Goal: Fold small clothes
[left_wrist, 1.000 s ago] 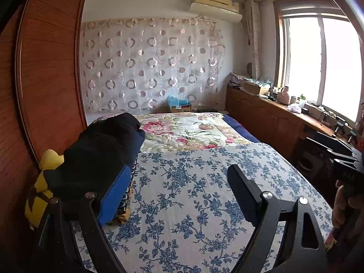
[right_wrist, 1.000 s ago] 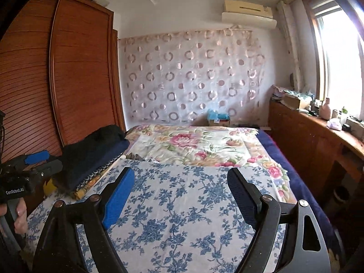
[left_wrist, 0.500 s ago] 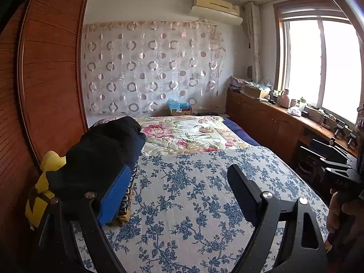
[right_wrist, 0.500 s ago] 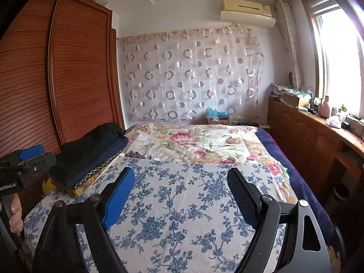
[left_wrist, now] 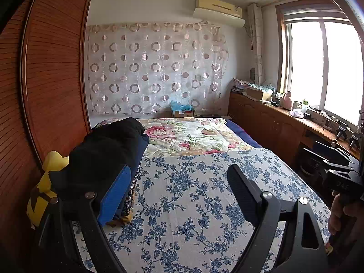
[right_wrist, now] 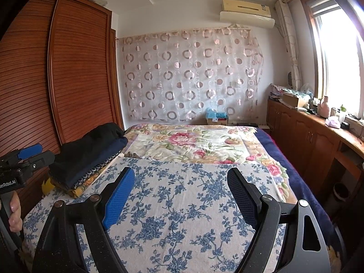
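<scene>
A bed (left_wrist: 204, 204) under a blue-flowered sheet (right_wrist: 182, 216) fills the room, a wooden wardrobe (right_wrist: 75, 72) along its left edge, a ringed curtain (left_wrist: 154, 68) and air conditioner (left_wrist: 218, 9) beyond its far edge.

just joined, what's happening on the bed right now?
A person holds a two-finger gripper in each hand over the blue-flowered white bedsheet. The left gripper and the right gripper both stand open with nothing between their pads. A stack of folded dark clothes, black garment on top, sits at the sheet's left edge by the wooden wardrobe. No garment is spread out for folding.
</scene>
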Motion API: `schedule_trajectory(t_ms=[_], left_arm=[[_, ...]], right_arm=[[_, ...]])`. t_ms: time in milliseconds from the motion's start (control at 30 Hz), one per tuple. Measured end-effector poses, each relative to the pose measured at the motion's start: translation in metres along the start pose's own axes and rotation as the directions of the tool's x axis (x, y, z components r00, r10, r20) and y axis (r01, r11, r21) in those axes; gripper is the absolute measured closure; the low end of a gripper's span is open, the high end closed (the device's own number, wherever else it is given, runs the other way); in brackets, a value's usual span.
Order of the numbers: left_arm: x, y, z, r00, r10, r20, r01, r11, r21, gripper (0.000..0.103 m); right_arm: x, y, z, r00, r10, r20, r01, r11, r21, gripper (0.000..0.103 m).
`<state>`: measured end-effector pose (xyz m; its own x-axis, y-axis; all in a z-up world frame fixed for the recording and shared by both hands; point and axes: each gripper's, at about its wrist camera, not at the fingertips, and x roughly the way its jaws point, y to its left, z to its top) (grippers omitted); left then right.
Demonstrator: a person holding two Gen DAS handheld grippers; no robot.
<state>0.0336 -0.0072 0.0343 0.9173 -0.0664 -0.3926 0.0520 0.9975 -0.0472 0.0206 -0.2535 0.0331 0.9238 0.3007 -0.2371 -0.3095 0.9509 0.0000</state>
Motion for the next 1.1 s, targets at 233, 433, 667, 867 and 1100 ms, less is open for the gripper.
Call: schedule_trajectory(t_ms=[233,433,667,867,1100], left_arm=[[-0.0005,-0.0007,-0.0006,1.000,0.002,0.002,-0.002,1.000,0.000,0.016],[-0.0005,-0.0009,-0.0007,1.000,0.002,0.003,-0.002,1.000,0.001,0.016],[-0.0005,-0.0006,-0.0005,1.000,0.002,0.002,-0.002,1.000,0.003,0.016],[-0.0003,-0.0012,-0.0007,1.000,0.002,0.002,-0.002,1.000,0.002,0.016],[-0.0001,-0.0019,-0.0012,1.000,0.003,0.003,-0.003,1.000,0.003,0.016]], right_arm=[[0.0005,-0.0025,-0.0011,1.000,0.002,-0.001,-0.002,1.000,-0.003,0.018],[0.0005,-0.0040,-0.0005,1.000,0.004,-0.004,-0.004,1.000,-0.003,0.018],[0.0000,-0.0059,0.0006,1.000,0.003,-0.001,-0.003,1.000,-0.004,0.018],[-0.0001,-0.0068,0.0008,1.000,0.003,-0.002,-0.003,1.000,-0.006,0.018],[0.0005,-0.0094,0.0018,1.000,0.005,-0.004,-0.005,1.000,-0.006,0.018]])
